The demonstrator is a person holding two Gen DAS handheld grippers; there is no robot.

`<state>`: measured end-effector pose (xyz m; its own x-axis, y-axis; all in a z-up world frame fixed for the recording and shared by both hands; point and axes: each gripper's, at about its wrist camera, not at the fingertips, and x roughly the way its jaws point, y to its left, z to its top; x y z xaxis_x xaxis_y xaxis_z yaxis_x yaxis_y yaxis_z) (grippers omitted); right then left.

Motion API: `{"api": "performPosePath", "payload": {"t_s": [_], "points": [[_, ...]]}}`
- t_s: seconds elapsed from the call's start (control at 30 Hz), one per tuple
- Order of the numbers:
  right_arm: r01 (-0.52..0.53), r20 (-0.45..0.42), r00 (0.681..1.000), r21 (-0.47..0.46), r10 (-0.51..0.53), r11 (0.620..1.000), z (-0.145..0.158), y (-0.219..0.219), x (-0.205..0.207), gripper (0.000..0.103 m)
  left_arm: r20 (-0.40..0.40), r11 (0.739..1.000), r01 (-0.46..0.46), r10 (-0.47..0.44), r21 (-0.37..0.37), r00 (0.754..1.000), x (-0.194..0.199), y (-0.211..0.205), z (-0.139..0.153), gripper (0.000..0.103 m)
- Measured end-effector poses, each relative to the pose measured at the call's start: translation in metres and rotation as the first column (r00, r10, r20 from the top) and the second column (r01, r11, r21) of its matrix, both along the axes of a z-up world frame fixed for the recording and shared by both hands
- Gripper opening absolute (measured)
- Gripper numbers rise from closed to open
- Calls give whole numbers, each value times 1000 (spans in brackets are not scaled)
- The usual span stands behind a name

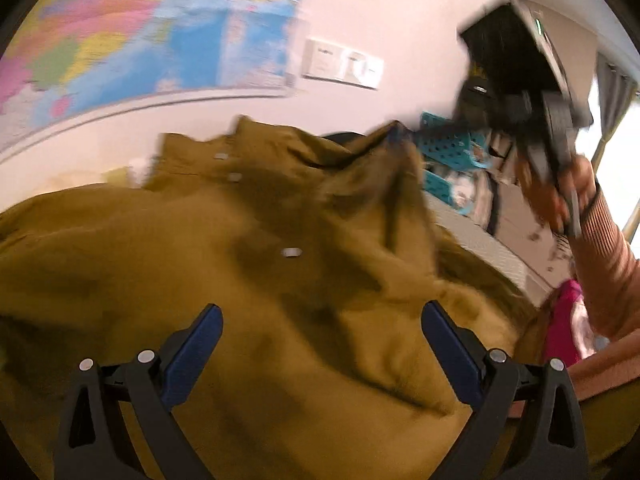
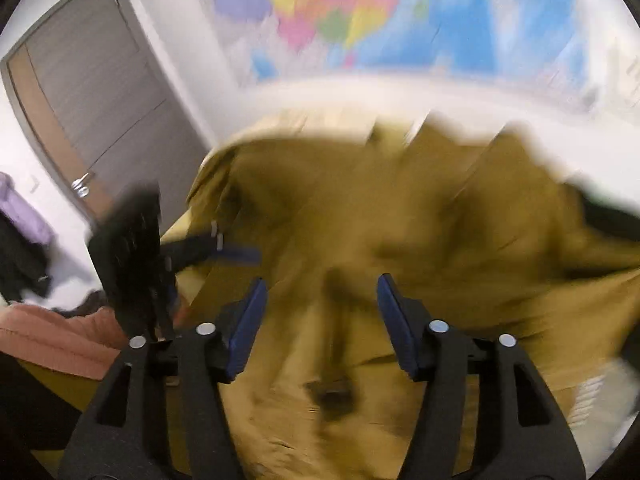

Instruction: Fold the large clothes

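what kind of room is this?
Probably a bedroom or other room in a home: a colourful wall map, an interior door, and teal storage baskets by a window. The mustard garment lies rumpled.

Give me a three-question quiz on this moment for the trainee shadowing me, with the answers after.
1. True or false: the left gripper has its jaws clamped on the olive shirt.
2. Multiple choice: what hangs on the wall behind the shirt? A) a mirror B) a colourful map C) a clock
3. Fill in: in the right wrist view, the right gripper has its jaws ____, with shirt fabric seen between them.

Key
1. False: the jaws stand apart with the cloth beyond them.
2. B
3. open
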<state>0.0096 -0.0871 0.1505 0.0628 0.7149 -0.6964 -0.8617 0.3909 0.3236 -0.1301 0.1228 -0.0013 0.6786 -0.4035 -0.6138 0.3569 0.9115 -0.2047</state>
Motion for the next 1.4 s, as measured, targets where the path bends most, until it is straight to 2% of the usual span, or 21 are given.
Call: {"api": "performPosePath", "payload": {"t_s": [0.07, 0.13, 0.2, 0.3, 0.33, 0.37, 0.47, 0.5, 0.57, 0.6, 0.63, 0.67, 0.77, 0.83, 0.9, 1.0, 1.03, 1.1, 1.17, 1.27, 1.4], "points": [[122, 106, 987, -23, -119, 992, 21, -15, 25, 74, -14, 999, 39, -39, 1, 999, 9, -17, -3, 96], [196, 124, 975, -69, -187, 978, 23, -23, 59, 81, -33, 998, 60, -59, 28, 998, 20, -34, -8, 96], [222, 91, 973, -147, -210, 964, 7, -21, 92, 81, -90, 997, 68, -64, 44, 994, 36, -48, -18, 96], [245, 124, 969, -363, -214, 899, -38, -1, 129, 81, -168, 997, 55, -45, 54, 985, 53, -54, -31, 93], [238, 135, 970, -400, -200, 885, -49, 1, 133, 82, -173, 997, 51, -40, 61, 984, 54, -55, -33, 79], [216, 151, 975, -466, -164, 858, -64, 10, 138, 82, -181, 996, 51, -37, 74, 983, 56, -55, -36, 55], [197, 238, 969, -598, -62, 777, -95, 24, 140, 80, -188, 994, 42, -22, 101, 982, 53, -48, -39, 23], [185, 257, 966, -640, -19, 746, -104, 28, 142, 78, -187, 994, 41, -21, 98, 982, 51, -44, -37, 19], [203, 298, 954, -694, 18, 690, -114, 31, 150, 57, -177, 995, 35, -17, 97, 984, 48, -36, -33, 11], [201, 275, 961, -702, -1, 683, -116, 28, 159, 21, -172, 995, 32, -15, 98, 985, 48, -32, -31, 10], [206, 256, 966, -699, -30, 685, -115, 25, 167, 1, -167, 995, 25, -8, 97, 986, 48, -29, -28, 9], [235, 260, 963, -687, -69, 688, -110, 20, 178, 1, -166, 996, 17, -2, 88, 986, 49, -22, -26, 8], [279, 183, 960, -553, -212, 785, -77, -7, 210, 1, -162, 998, -22, 33, 67, 986, 51, -1, -18, 8], [347, 140, 937, -480, -320, 806, -64, -29, 235, 1, -161, 997, -54, 62, 54, 985, 49, 15, -15, 8], [373, 85, 922, -450, -376, 811, -69, -44, 249, 2, -171, 989, -125, 136, 73, 976, 51, 39, -15, 8], [399, 79, 906, -483, -415, 779, -95, -53, 256, 8, -216, 973, -208, 226, 105, 950, 60, 68, -21, 10], [411, 58, 896, -484, -440, 773, -106, -56, 260, 15, -222, 960, -234, 264, 152, 938, 63, 72, -24, 20], [436, 64, 881, -498, -470, 750, -117, -57, 265, 42, -219, 941, -281, 319, 189, 922, 66, 79, -25, 44], [478, 82, 862, -459, -500, 749, -112, -56, 262, 46, -228, 949, -279, 306, 144, 924, 65, 85, -20, 63], [484, 79, 871, -307, -485, 819, -77, -58, 234, 52, -165, 956, -269, 286, 120, 944, 54, 88, -5, 75], [349, 124, 935, -138, -333, 927, -44, -54, 168, 66, -93, 968, -231, 240, 97, 966, 37, 88, 9, 80]]}}
